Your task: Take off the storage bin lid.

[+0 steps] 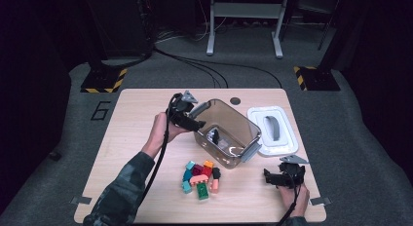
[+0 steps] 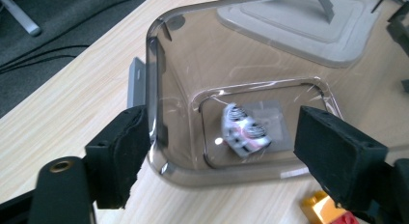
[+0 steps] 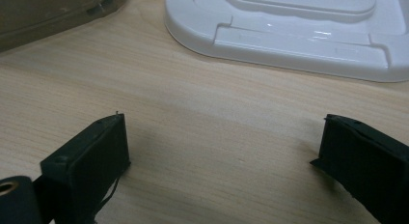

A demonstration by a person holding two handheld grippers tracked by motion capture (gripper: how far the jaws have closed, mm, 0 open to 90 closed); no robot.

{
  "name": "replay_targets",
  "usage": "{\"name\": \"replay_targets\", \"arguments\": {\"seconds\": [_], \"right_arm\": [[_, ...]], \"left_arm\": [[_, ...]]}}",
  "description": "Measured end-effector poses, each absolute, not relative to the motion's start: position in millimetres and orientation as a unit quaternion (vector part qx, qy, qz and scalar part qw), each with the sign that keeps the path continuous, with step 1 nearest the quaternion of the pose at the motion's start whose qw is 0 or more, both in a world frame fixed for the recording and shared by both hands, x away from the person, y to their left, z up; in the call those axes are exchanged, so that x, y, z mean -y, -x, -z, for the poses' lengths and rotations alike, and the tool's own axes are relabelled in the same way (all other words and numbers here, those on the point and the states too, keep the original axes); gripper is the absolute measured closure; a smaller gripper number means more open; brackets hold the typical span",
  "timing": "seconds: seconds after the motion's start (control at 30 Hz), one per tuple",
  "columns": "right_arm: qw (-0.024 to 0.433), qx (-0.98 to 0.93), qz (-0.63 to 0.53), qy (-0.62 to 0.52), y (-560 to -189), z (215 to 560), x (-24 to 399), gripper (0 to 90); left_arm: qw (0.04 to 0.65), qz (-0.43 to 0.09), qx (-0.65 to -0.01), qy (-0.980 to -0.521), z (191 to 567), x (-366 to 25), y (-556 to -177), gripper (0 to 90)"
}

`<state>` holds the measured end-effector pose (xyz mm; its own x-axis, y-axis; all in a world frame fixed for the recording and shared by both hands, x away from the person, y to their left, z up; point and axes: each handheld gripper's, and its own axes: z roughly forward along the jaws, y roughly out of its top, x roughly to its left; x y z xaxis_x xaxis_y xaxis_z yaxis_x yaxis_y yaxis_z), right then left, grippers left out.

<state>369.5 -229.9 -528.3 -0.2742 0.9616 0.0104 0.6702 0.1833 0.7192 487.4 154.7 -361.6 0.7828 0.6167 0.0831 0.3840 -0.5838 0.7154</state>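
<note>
My left gripper, jaws apart, straddles the clear smoky plastic bin's left wall; a small black-and-white toy lies inside. My right gripper gapes, empty.

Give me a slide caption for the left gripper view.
Open left gripper at the rim of a clear plastic box holding one small toy, white lid beyond.

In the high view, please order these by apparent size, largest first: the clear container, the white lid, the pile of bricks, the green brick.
1. Clear container.
2. White lid; it looks close to the container in size, so this order is unsure.
3. Pile of bricks.
4. Green brick, one piece of that pile.
</note>
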Motion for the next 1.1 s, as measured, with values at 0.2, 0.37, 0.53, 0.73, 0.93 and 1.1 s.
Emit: {"name": "replay_targets", "arguments": {"seconds": [0.2, 0.37, 0.53, 0.73, 0.93, 1.1], "right_arm": [[0.232, -0.735, -0.313, -0.555, -369.5, 528.3, 230.2, 2.7], [0.232, -0.735, -0.313, -0.555, -369.5, 528.2, 230.1, 2.7], [0.232, -0.735, -0.313, -0.555, -369.5, 528.3, 230.2, 2.7], [0.232, -0.735, -0.313, -0.555, -369.4, 528.2, 230.1, 2.7], [0.232, -0.735, -0.313, -0.555, -369.5, 528.2, 230.1, 2.7], [0.232, -0.734, -0.313, -0.556, -369.5, 528.2, 230.0, 2.7]], "left_arm": [[0.365, -0.164, -0.299, -0.866, 370.8, -178.6, -470.1, 14.9], [0.369, -0.158, -0.311, -0.861, 377.5, -190.6, -461.5, 14.4], [0.371, -0.161, -0.321, -0.857, 391.2, -205.4, -448.6, 14.1], [0.371, -0.156, -0.331, -0.853, 408.3, -214.2, -435.9, 13.7], [0.363, -0.144, -0.338, -0.856, 428.8, -217.2, -423.5, 13.7], [0.359, -0.134, -0.341, -0.859, 444.6, -214.1, -414.6, 13.9]]}}
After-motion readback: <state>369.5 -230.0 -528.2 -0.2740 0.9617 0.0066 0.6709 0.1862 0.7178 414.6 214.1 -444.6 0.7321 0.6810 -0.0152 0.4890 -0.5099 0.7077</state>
